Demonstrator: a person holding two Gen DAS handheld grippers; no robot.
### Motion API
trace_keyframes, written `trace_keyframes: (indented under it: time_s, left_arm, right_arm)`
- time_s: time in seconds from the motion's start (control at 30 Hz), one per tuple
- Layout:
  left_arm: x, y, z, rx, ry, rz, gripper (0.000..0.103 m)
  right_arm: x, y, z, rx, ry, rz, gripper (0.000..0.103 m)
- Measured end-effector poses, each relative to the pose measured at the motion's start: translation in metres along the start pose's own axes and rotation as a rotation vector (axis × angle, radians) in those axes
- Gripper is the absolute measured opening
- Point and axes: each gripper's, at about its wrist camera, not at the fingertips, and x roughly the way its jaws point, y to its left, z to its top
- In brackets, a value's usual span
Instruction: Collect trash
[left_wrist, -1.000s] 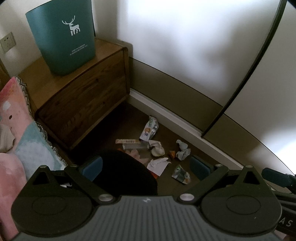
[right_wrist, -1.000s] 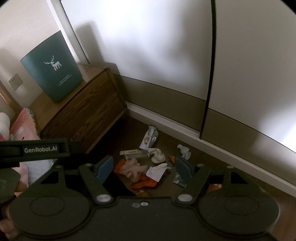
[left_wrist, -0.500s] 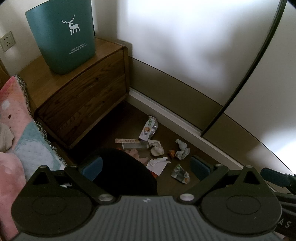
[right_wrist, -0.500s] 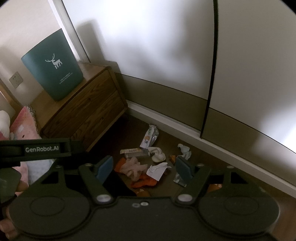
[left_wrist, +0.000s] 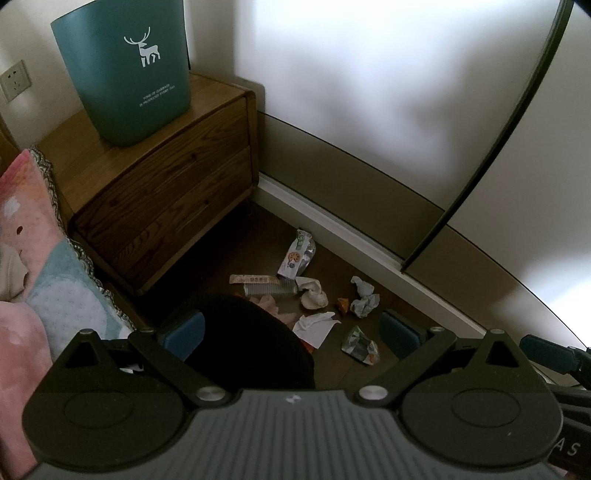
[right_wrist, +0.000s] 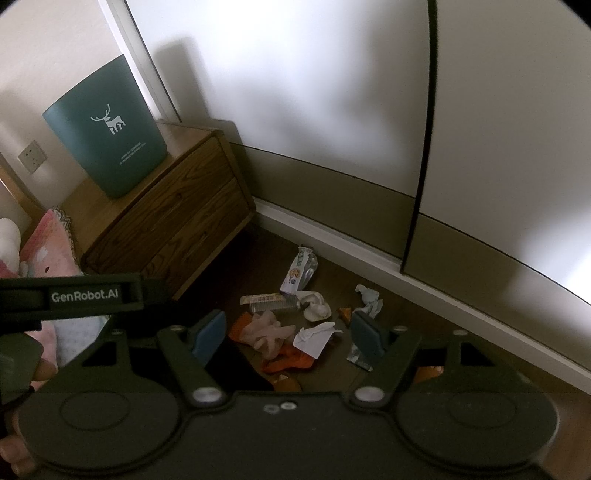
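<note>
Trash lies scattered on the dark floor (left_wrist: 229, 254) beside the baseboard in the left wrist view: a snack wrapper (left_wrist: 295, 254), a long flat packet (left_wrist: 253, 278), a crumpled tissue (left_wrist: 313, 293), a folded white paper (left_wrist: 314, 326) and a small foil wrapper (left_wrist: 360, 345). The left gripper (left_wrist: 291, 332) hangs well above all of it, jaws spread wide and holding nothing. A dark rounded shape (left_wrist: 251, 343) fills the space between the blue pads; I cannot tell what it is, and it hides part of the pile, so a descent here risks closing on something unseen. The teal bin (left_wrist: 125, 70) stands up on the wooden nightstand (left_wrist: 166, 184), well apart from the litter, so light scraps could slip out on the carry up. Its white print shows a deer and a line beginning "TONS OF GARBAGE"; the rest is too small to read.

From the right wrist, the right gripper (right_wrist: 288, 332) is likewise released and empty, high over the pile. An orange rag (right_wrist: 291, 360) lies tangled under a pale pink glove-like piece (right_wrist: 267, 328), so one pinch may drag both, or drop one. The left tool crosses the near left, marked "GenRobot.AI" (right_wrist: 84, 296); two tools reaching into one small heap could collide. The bin (right_wrist: 107, 125) shows the same deer.
</note>
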Motion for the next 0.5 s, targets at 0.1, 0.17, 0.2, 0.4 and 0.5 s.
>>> trace_keyframes:
  time_s: [0.1, 0.17, 0.2, 0.4, 0.5]
  left_arm:
    - [0.001, 0.0, -0.002, -0.003, 0.0, 0.0, 0.101]
    - [0.002, 0.0, -0.003, -0.005, 0.001, -0.003, 0.101]
    - [0.002, 0.0, -0.005, -0.005, 0.001, -0.005, 0.101]
    - [-0.001, 0.014, 0.001, -0.017, -0.035, -0.011, 0.101]
    - [-0.003, 0.028, 0.009, -0.025, -0.081, -0.006, 0.101]
  right_arm:
    - [0.001, -0.001, 0.0, -0.002, 0.002, 0.001, 0.074]
    - [0.001, -0.001, 0.0, -0.003, 0.004, 0.001, 0.074]
    - [0.002, -0.001, 0.0, -0.003, 0.005, 0.002, 0.074]
    - [0.003, 0.001, 0.006, -0.033, -0.006, -0.013, 0.074]
    - [0.004, 0.004, 0.012, -0.062, -0.032, -0.021, 0.074]
